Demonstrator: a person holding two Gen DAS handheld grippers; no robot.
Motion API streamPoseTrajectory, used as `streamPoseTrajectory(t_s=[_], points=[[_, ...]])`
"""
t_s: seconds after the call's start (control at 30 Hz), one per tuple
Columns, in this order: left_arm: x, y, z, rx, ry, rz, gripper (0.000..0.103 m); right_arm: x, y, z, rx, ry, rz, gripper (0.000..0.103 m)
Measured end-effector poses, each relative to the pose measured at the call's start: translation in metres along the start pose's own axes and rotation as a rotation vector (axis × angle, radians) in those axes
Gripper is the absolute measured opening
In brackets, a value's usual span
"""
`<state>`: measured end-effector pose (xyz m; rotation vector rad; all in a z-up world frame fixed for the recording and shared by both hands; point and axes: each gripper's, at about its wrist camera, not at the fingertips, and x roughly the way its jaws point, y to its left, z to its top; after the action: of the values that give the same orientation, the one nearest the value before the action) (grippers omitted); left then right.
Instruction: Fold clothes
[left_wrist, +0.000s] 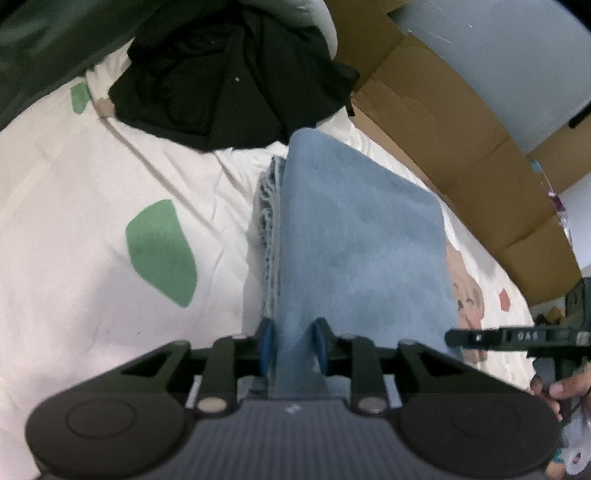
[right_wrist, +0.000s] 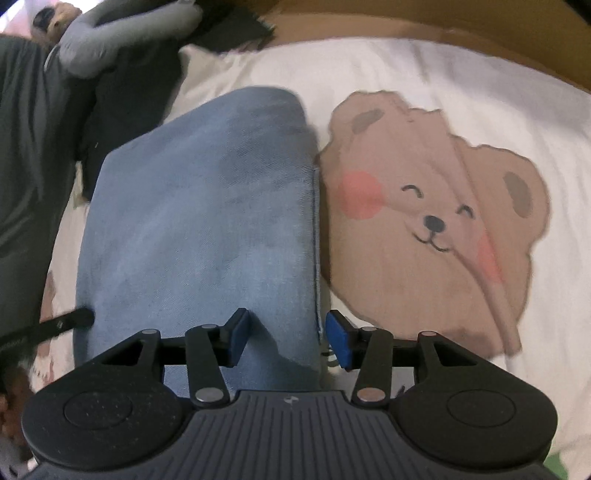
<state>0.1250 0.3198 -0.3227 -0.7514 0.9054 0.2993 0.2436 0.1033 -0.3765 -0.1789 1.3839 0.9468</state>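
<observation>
Your work surface is a white bedsheet (left_wrist: 92, 258) printed with green patches (left_wrist: 160, 251) and, in the right wrist view, a large brown bear face (right_wrist: 432, 218). Brown cardboard (left_wrist: 461, 147) runs along the far right edge of the bed in the left wrist view.

A heap of black clothing (left_wrist: 229, 81) lies at the far end of the sheet, beyond the jeans and just apart from them. In the right wrist view a grey sleeve (right_wrist: 122, 33) lies over dark clothes at the far left.

The blue jeans (left_wrist: 354, 236) are folded into a long stack running from near to far down the middle of the sheet, layered edges showing on the left side. In the right wrist view the jeans (right_wrist: 199, 206) lie just left of the bear print, touching its edge.

Your left gripper (left_wrist: 293, 349) is at the near end of the stack, a fold of denim between its blue pads; the pads stand close to the cloth, but you cannot tell whether they press on it.

Your right gripper (right_wrist: 286, 339) straddles the near right edge of the jeans, jaws apart, the pads clear of the cloth. Fingers of your right hand (left_wrist: 557, 387) show at the near right.
</observation>
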Motion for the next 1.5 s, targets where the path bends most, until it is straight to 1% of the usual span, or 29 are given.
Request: streamPoseTrajectory(t_s=[0.03, 0.1, 0.17, 0.2, 0.37, 0.47, 0.53, 0.6, 0.67, 0.8, 0.87, 0.93, 1.0, 1.03, 1.07, 1.13, 1.2, 1.3, 1.5], points=[[0.002, 0.0, 0.002, -0.007, -0.001, 0.002, 0.033, 0.002, 0.0, 0.003, -0.013, 0.015, 0.01, 0.053], [0.007, -0.002, 0.006, -0.008, -0.005, 0.011, 0.043, 0.004, -0.001, 0.006, -0.026, 0.024, 0.032, 0.052], [0.011, -0.005, 0.008, 0.01, -0.009, 0.02, 0.045, 0.006, -0.004, 0.004, -0.029, 0.022, 0.051, 0.052], [0.013, -0.007, 0.009, 0.022, -0.011, 0.022, 0.047, 0.006, -0.005, 0.002, -0.03, 0.021, 0.06, 0.052], [0.021, -0.006, 0.012, 0.007, 0.01, 0.017, 0.052, 0.013, -0.022, 0.001, 0.01, 0.029, 0.142, 0.052], [0.021, -0.008, 0.016, 0.053, 0.038, 0.017, 0.052, 0.02, -0.031, 0.003, 0.01, 0.025, 0.198, 0.052], [0.022, -0.01, 0.018, 0.104, 0.072, 0.011, 0.052, 0.024, -0.033, 0.005, -0.009, 0.001, 0.229, 0.052], [0.023, -0.012, 0.02, 0.147, 0.095, 0.01, 0.055, 0.025, -0.037, 0.006, 0.009, -0.021, 0.259, 0.052], [0.026, -0.01, 0.022, 0.147, 0.106, 0.003, 0.055, 0.028, -0.039, 0.011, 0.005, -0.01, 0.278, 0.052], [0.034, -0.007, 0.019, 0.079, 0.092, -0.014, 0.061, 0.037, -0.041, 0.018, 0.024, 0.001, 0.309, 0.054], [0.035, -0.006, 0.017, 0.063, 0.08, -0.016, 0.062, 0.041, -0.044, 0.019, 0.046, 0.013, 0.327, 0.053], [0.035, -0.003, 0.016, 0.055, 0.076, -0.027, 0.062, 0.04, -0.047, 0.021, 0.058, 0.032, 0.343, 0.05], [0.035, 0.001, 0.018, 0.034, 0.082, -0.041, 0.061, 0.04, -0.05, 0.022, 0.067, 0.049, 0.358, 0.04], [0.034, 0.001, 0.018, 0.033, 0.083, -0.04, 0.061, 0.038, -0.047, 0.023, 0.06, 0.047, 0.361, 0.037], [0.034, -0.001, 0.018, 0.044, 0.082, -0.033, 0.06, 0.036, -0.045, 0.024, 0.054, 0.046, 0.365, 0.031], [0.033, -0.005, 0.019, 0.069, 0.079, -0.015, 0.059, 0.033, -0.04, 0.027, 0.052, 0.044, 0.371, 0.026], [0.031, -0.011, 0.019, 0.086, 0.073, 0.001, 0.055, 0.029, -0.039, 0.028, 0.073, 0.043, 0.38, 0.02], [0.026, -0.021, 0.019, 0.12, 0.065, 0.025, 0.048, 0.019, -0.038, 0.029, 0.104, 0.035, 0.39, 0.018], [0.027, -0.031, 0.017, 0.129, 0.075, 0.016, 0.046, -0.005, -0.034, 0.033, 0.101, 0.028, 0.373, 0.018]])
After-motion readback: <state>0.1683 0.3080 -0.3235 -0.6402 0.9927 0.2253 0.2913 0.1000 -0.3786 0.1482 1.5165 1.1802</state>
